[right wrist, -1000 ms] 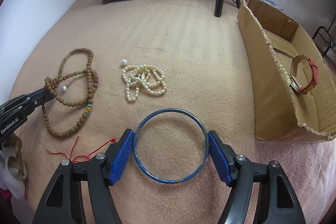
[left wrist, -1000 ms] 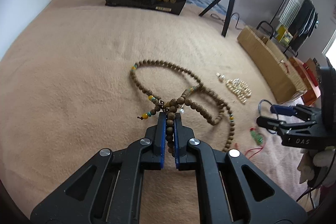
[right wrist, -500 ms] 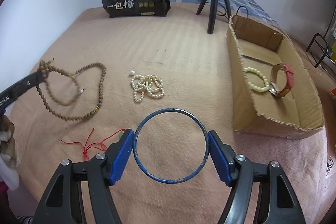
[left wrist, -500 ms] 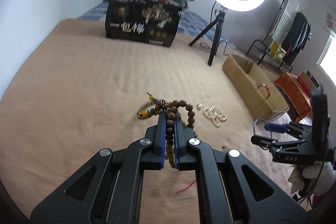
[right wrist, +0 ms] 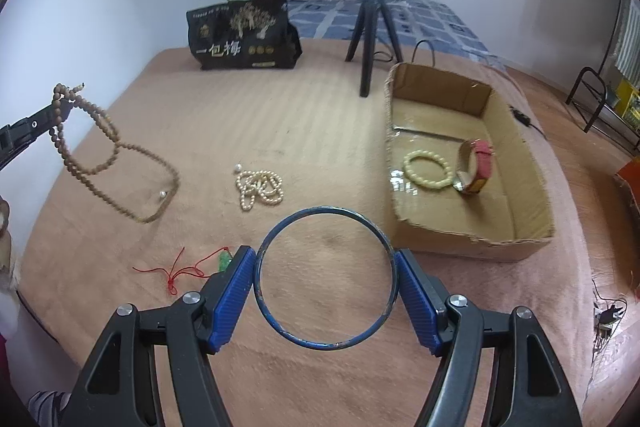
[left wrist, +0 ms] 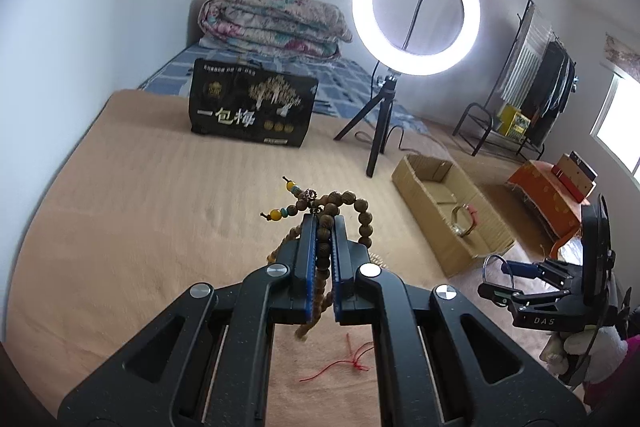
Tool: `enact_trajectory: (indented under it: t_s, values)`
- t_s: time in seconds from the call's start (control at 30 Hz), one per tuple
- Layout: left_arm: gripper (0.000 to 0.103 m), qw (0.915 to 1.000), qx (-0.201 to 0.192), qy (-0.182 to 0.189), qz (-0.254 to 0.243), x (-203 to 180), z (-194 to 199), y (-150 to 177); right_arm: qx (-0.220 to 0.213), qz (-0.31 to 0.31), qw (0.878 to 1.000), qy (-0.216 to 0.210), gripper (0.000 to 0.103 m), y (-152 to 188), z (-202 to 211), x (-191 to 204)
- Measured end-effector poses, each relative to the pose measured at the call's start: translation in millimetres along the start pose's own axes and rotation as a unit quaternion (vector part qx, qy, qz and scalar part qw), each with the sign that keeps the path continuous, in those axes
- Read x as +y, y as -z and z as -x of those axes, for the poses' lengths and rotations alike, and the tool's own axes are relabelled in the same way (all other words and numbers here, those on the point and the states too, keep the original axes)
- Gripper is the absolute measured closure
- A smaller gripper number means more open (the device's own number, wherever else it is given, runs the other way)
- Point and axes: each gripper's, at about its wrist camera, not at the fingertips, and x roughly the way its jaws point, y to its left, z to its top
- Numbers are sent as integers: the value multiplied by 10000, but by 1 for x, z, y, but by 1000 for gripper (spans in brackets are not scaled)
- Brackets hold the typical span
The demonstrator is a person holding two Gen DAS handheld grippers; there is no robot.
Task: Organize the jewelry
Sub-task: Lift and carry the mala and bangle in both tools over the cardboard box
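My left gripper (left wrist: pixel 324 223) is shut on a long brown wooden bead necklace (left wrist: pixel 362 213) and holds it lifted; its lower loops still trail on the blanket in the right wrist view (right wrist: pixel 132 157). My right gripper (right wrist: pixel 326 267) is shut on a blue bangle (right wrist: pixel 326 345), held above the blanket in front of the cardboard box (right wrist: pixel 500 247). The box holds a cream bead bracelet (right wrist: pixel 427 171) and a red-strap watch (right wrist: pixel 476 167). A pearl necklace (right wrist: pixel 260 189) and a red cord with a green charm (right wrist: pixel 188 269) lie on the blanket.
A black printed bag (right wrist: pixel 244 35) stands at the back of the tan blanket. A ring light on a tripod (left wrist: pixel 416 27) stands beside the box. Folded quilts (left wrist: pixel 272 23) lie behind. A clothes rack (left wrist: pixel 532 83) and an orange box (left wrist: pixel 548 195) are at right.
My left gripper has risen and lifted the wooden necklace off the blanket. My right gripper has risen with the bangle and moved nearer the box.
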Motion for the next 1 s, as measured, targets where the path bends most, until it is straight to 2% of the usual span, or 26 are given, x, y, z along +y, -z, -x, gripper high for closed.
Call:
enact_trajectory:
  t_s: [0.47, 0.73, 1.0]
  values:
    - [99, 9995, -137, 245, -142, -38, 16, -27, -246, -203, 9993, 214, 30, 3, 47, -38]
    - [99, 9979, -159, 511, -377, -78, 1, -44, -335, -348, 9982, 345, 30, 2, 61, -65]
    - [99, 9951, -206, 820, -515, -119, -27, -60, -371, -479, 9973, 418, 30, 1, 56, -92]
